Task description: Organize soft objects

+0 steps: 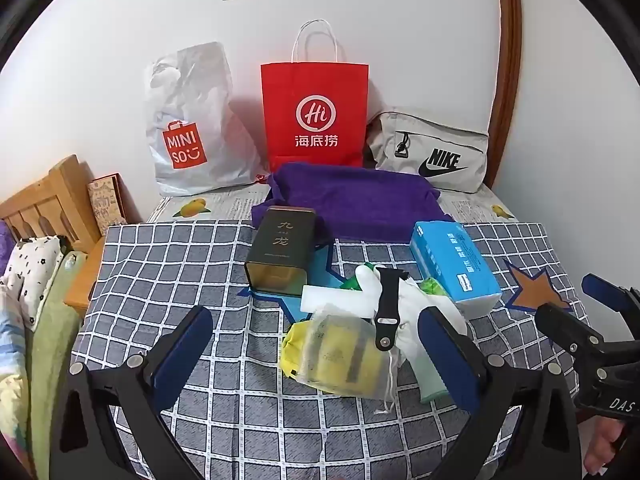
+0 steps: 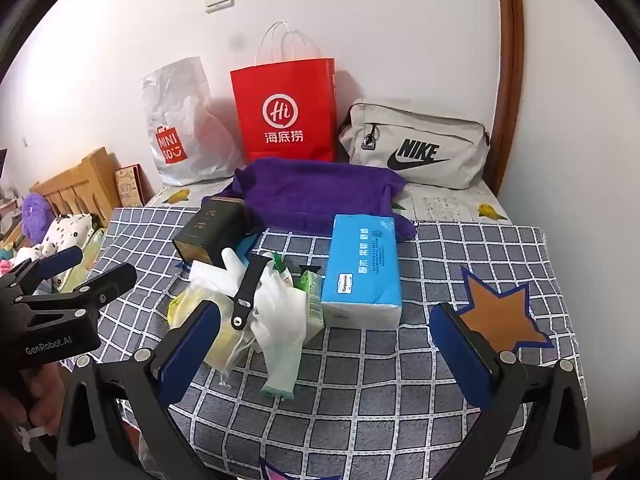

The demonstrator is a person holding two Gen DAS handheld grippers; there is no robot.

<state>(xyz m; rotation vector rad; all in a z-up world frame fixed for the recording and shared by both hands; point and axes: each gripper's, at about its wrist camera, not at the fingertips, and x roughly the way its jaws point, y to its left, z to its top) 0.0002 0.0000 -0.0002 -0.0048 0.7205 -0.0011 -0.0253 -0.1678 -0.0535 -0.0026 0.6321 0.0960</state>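
Observation:
A purple towel (image 1: 356, 196) (image 2: 320, 196) lies at the back of the checked table. In front of it is a pile: a blue tissue pack (image 1: 454, 264) (image 2: 362, 272), a white glove (image 1: 416, 312) (image 2: 280, 320), a black watch strap (image 1: 388, 312) (image 2: 248, 288), a mesh pouch with yellow contents (image 1: 340, 352) (image 2: 196, 312) and a dark tin (image 1: 282, 248) (image 2: 208, 232). My left gripper (image 1: 316, 344) is open, just short of the pouch. My right gripper (image 2: 332, 344) is open, near the glove and tissue pack.
A Miniso plastic bag (image 1: 188, 120), a red paper bag (image 1: 316, 116) and a grey Nike pouch (image 1: 432, 152) stand against the back wall. A wooden bed frame (image 1: 44, 204) with bedding is at the left. The table edge (image 1: 88, 304) runs along the left.

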